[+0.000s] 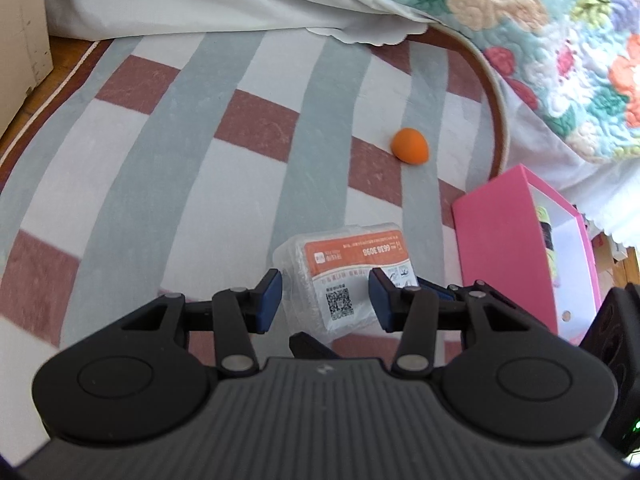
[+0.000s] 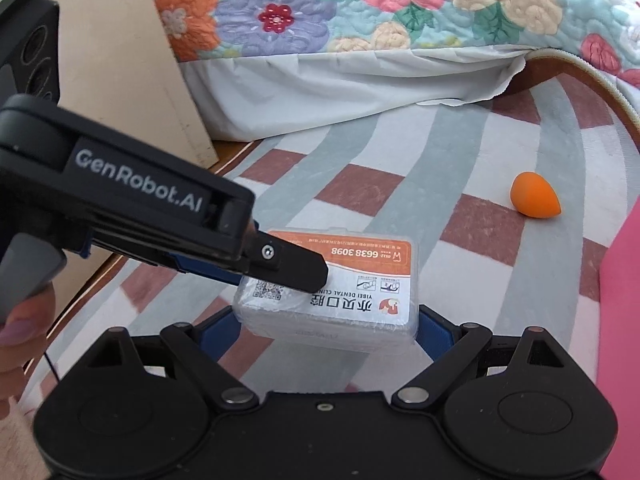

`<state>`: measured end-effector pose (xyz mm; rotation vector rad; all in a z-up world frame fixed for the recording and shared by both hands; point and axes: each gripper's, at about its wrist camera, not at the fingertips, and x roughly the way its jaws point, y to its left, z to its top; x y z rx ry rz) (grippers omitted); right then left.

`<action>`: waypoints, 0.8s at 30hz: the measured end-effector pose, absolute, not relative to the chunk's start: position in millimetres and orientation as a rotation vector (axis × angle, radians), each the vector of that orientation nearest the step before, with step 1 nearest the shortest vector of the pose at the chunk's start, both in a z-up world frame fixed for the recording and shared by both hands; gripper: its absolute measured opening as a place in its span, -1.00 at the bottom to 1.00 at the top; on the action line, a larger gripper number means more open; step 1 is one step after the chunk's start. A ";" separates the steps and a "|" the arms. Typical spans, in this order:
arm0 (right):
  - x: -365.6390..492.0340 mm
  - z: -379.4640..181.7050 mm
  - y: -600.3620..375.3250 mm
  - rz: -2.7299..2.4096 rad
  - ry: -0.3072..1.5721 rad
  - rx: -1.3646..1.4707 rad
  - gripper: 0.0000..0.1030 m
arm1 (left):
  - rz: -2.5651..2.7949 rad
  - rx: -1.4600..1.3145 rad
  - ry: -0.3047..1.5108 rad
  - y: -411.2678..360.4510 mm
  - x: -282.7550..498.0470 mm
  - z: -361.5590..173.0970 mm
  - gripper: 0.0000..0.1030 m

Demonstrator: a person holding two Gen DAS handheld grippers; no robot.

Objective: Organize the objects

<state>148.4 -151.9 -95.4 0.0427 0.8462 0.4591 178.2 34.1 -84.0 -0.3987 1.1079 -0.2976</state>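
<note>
A clear plastic case (image 1: 340, 276) with an orange-and-white dental clinic label lies over the striped rug. My left gripper (image 1: 326, 300) is open, its blue pads on either side of the case's near end. In the right wrist view my right gripper (image 2: 328, 326) is closed on the same case (image 2: 352, 296), its blue pads pressed against both of its sides. The left gripper (image 2: 280, 268) reaches in from the left over the case's top. An orange egg-shaped sponge (image 1: 410, 146) lies on the rug beyond; it also shows in the right wrist view (image 2: 534, 199).
A pink open box (image 1: 516, 248) with items inside stands at the right. A bed with a floral quilt (image 2: 360, 4) and white skirt borders the rug at the back. A beige board (image 2: 132, 80) leans at left. Wooden floor shows at the rug's left edge.
</note>
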 end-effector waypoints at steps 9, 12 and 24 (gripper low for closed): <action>114.3 -78.6 -156.0 0.476 0.836 0.013 0.83 | -0.296 -0.347 1.079 20.8 139.1 -60.3 -0.11; 104.9 -72.1 -157.6 0.478 0.841 0.007 0.83 | -0.294 -0.302 1.072 12.6 128.5 -49.0 -0.11; 80.7 -46.7 -157.7 0.456 0.973 -0.009 0.83 | -0.338 -0.257 1.124 2.5 100.4 -26.6 -0.13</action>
